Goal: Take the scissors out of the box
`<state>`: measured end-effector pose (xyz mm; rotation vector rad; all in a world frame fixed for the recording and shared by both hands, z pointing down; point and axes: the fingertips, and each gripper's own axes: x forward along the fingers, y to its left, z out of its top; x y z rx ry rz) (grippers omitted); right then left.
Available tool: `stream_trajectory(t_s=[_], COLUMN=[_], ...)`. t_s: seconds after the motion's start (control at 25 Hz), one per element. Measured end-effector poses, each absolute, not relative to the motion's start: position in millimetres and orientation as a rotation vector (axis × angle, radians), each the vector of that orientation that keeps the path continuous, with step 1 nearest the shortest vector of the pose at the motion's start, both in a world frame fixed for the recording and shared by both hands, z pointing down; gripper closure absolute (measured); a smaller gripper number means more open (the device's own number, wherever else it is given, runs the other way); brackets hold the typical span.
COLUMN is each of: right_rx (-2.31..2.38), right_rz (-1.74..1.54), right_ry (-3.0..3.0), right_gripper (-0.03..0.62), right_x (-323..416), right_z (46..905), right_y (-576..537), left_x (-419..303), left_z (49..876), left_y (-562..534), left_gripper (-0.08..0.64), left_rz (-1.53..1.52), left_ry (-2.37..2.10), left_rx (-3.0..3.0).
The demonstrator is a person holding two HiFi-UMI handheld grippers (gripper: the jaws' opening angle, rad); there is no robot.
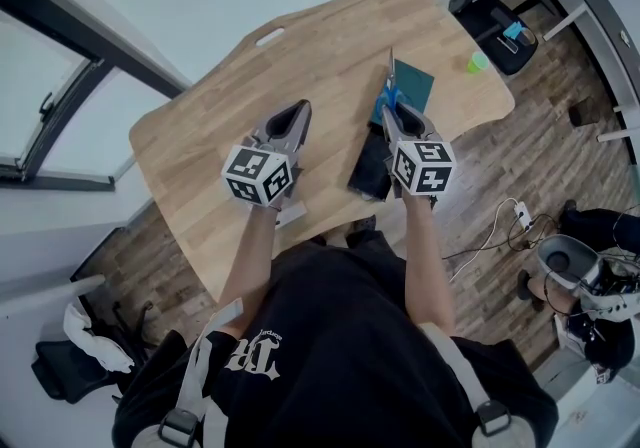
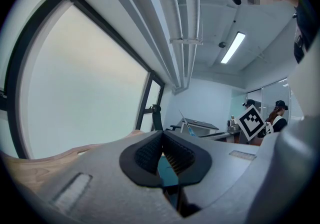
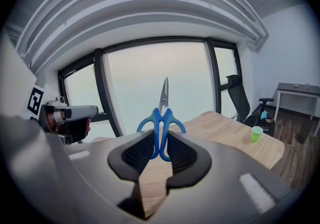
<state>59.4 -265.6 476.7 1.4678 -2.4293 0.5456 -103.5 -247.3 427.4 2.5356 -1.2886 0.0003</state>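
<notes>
Blue-handled scissors (image 3: 163,95) point blade-up, pinched by the handles in the right claw (image 3: 160,143). They are held above the box (image 1: 418,86), which sits near the right edge of the wooden counter (image 1: 300,66). The left claw (image 2: 162,135) hovers over the counter's middle, its pads pressed together and holding nothing.

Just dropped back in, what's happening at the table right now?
A person is working over the wooden table with a gripper in each hand. The right gripper is shut on the blue-handled scissors, gripping them by the handles with the blades pointing away. The dark box lies on the table close by that gripper. The left gripper is shut and holds nothing.
</notes>
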Motion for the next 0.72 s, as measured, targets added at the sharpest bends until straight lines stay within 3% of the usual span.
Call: stream_trajectory(t_s=[0.72], right_rx=[1.429], right_rz=[0.563], right_ry=[-2.451], right_gripper=[0.508], right_x=[51.9], right_z=[478.2], right_y=[-263.9], left_x=[-105.8], left_z=[427.5], left_y=[-243.3], left_gripper=[0.558], left_rz=[-0.006], left_ry=[-1.298], left_rx=[2.522])
